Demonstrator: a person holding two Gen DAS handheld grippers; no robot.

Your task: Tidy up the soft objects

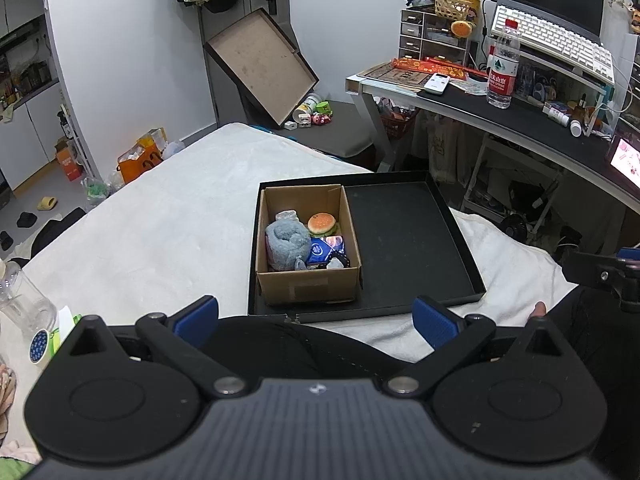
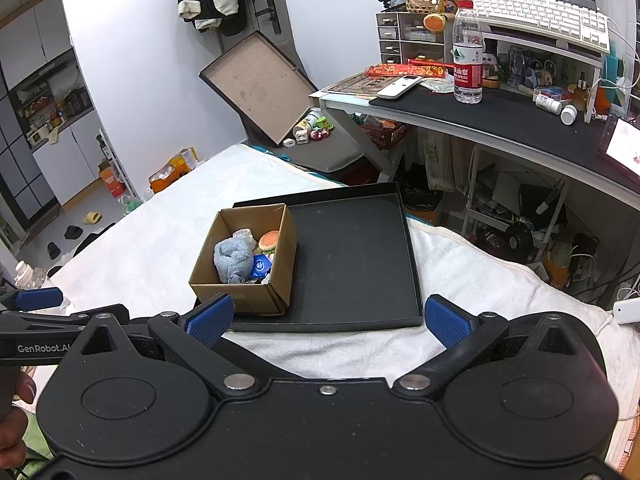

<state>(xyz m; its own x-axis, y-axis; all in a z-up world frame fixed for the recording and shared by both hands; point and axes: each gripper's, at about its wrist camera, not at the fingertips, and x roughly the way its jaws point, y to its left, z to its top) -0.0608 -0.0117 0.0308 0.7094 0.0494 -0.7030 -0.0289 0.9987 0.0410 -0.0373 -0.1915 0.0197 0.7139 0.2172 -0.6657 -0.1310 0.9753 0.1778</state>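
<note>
A brown cardboard box (image 1: pixel 308 284) (image 2: pixel 236 294) stands in the left part of a shallow black tray (image 1: pixel 404 236) (image 2: pixel 352 256) on the white bed. Inside the box lie a grey-blue plush (image 1: pixel 285 244) (image 2: pixel 234 258), a burger toy (image 1: pixel 321 223) (image 2: pixel 269 241), a blue packet (image 1: pixel 326 249) (image 2: pixel 261 266) and small bits. My left gripper (image 1: pixel 316 318) is open and empty, held back near the tray's front edge. My right gripper (image 2: pixel 328 320) is open and empty, also in front of the tray. The left gripper's finger shows in the right wrist view (image 2: pixel 38 298).
A white blanket (image 1: pixel 160 216) covers the bed. A desk (image 1: pixel 500 114) with a water bottle (image 1: pixel 502 66), keyboard and clutter stands at the right. An open box lid (image 1: pixel 260 64) leans on the far wall. A clear plastic bottle (image 1: pixel 22 300) lies at the left.
</note>
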